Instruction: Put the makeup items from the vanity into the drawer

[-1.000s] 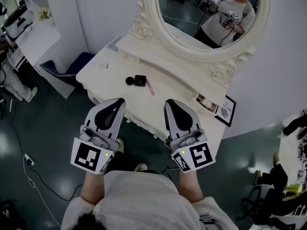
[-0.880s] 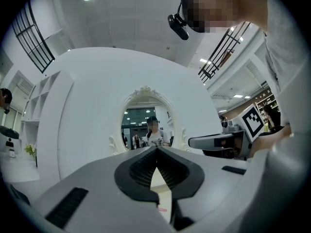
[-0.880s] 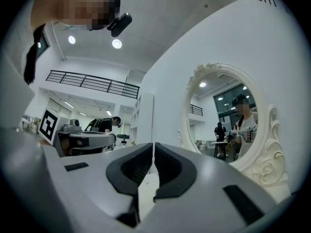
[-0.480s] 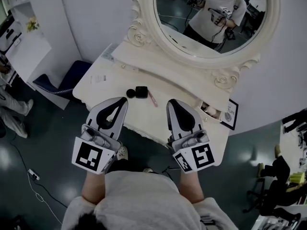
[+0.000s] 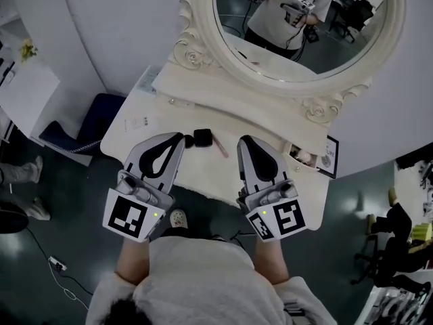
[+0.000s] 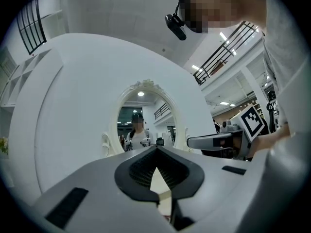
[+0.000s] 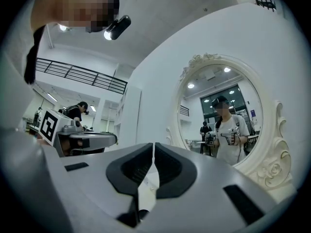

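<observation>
**Makeup Items Ahead of Clenched Tongs: Handling Notes**

Both tongs hover over the front edge of the table (image 5: 145, 114), pointing toward the mirror (image 5: 304, 26). The left tongs (image 5: 178, 138) are clenched with nothing between them. The right tongs (image 5: 244, 141) are likewise closed to a thin slit and empty.

Location of items: a small black box (image 5: 201, 138) sits just right of the left tongs' tip, in the gap between the two tongs. A pink stick (image 5: 221, 145) lies on the other side of the box, closer to the right tongs, slanted on the table top. No drawer shows in any view.

Handling, as judged: the black box looks rigid, light and smooth-cased. Open the tongs first, then grip it low down across two opposite flat sides so that it does not slip out. The pink stick is thin and likely to roll. Take hold at its middle, squarely across its length, with light pressure.
</observation>
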Demonstrator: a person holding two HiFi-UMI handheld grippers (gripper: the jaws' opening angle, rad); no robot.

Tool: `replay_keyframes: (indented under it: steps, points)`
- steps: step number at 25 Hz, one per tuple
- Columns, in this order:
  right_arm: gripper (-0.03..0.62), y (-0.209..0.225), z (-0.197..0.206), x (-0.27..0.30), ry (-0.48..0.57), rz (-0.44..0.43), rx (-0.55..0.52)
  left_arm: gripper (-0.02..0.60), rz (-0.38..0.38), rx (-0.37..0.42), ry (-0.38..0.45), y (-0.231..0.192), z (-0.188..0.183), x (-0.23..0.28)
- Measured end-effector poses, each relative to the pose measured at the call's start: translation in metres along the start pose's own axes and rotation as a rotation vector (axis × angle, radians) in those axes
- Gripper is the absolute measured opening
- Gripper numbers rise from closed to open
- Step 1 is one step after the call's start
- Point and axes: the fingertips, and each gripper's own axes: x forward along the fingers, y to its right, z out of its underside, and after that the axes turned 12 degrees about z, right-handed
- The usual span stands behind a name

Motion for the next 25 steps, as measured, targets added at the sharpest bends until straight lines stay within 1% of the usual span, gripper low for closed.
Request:
replay_keyframes:
  steps: [7, 14, 19, 25]
  points:
    - [0.028, -0.004, 0.006, 0.022, -0.012, 0.058, -0.001, 0.014, 0.058, -0.007, -0.004, -0.028, 0.006, 0.007]
    - [0.028, -0.007, 0.018, 0.036, -0.035, 0.123, -0.005, 0.014, 0.127, -0.012, -0.019, -0.047, 0.019, 0.013]
    - [0.028, -0.007, 0.031, 0.041, -0.064, 0.172, -0.024, 0.014, 0.183, -0.02, -0.048, -0.052, 0.034, 0.017]
    - [0.028, -0.003, 0.048, 0.04, -0.109, 0.206, -0.02, 0.014, 0.244, -0.069, -0.082, -0.049, 0.057, 0.033]
